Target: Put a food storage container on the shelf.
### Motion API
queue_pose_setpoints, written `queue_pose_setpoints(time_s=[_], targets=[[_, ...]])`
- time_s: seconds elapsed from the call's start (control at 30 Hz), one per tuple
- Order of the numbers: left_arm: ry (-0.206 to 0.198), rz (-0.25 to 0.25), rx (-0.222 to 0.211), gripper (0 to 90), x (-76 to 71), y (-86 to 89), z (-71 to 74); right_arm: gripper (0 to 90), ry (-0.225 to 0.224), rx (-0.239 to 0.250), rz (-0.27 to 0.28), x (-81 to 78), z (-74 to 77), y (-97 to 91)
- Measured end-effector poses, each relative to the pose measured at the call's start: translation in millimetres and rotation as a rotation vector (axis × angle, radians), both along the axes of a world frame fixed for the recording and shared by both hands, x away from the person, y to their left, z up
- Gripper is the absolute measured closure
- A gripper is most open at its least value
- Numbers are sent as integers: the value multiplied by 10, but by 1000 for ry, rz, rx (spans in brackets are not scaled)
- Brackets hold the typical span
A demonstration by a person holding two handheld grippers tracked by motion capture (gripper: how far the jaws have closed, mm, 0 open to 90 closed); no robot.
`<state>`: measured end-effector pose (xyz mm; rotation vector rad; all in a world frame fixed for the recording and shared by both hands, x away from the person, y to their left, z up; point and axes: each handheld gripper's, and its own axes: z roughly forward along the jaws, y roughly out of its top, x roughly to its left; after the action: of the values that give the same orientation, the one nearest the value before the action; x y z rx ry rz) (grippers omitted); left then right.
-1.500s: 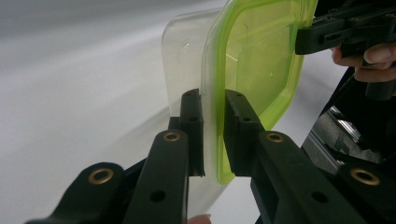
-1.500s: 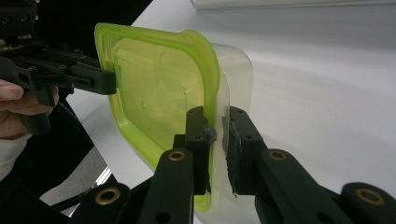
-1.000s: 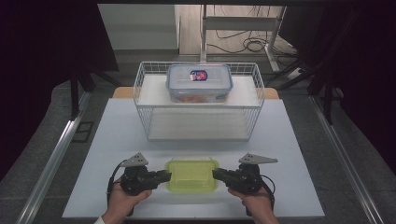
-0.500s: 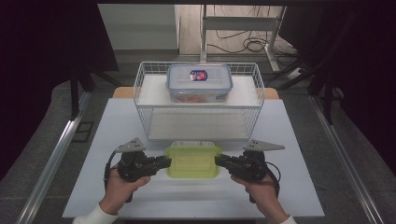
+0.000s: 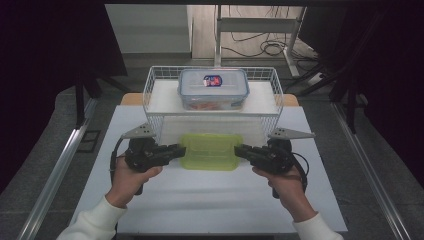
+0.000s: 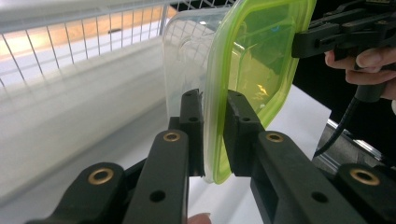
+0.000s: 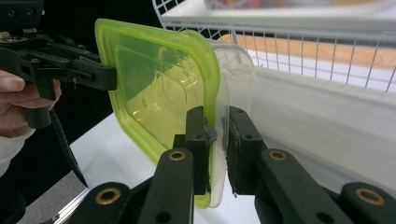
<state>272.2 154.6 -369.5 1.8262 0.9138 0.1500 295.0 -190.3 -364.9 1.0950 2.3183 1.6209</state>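
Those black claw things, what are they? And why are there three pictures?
They are hand-held grabbers. A person holds the left gripper and the right gripper. One picture comes from a camera above the white table; the other two come from little cameras riding on each grabber, looking along its black jaws. Both grabbers pinch opposite edges of a clear box with a green lid, holding it above the table. Behind it stands a white wire basket with a blue-lidded box inside.

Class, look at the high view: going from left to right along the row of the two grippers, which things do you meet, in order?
left gripper → green-lidded container → right gripper
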Motion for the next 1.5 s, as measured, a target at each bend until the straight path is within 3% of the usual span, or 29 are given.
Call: queue_pose_setpoints(time_s=[0.3,0.8,1.3,1.5], targets=[[-23,6,-13,801,157,23,271,796,-31,10,3,152,249,5],[-73,13,-28,804,510,69,838,795,-97,0,-5,474,931,62],[-40,26,-19,805,972,115,1161,796,-91,2,-15,911,1236,131],[-29,39,-14,805,1166,94,1248,797,-68,8,-28,1104,1326,126]])
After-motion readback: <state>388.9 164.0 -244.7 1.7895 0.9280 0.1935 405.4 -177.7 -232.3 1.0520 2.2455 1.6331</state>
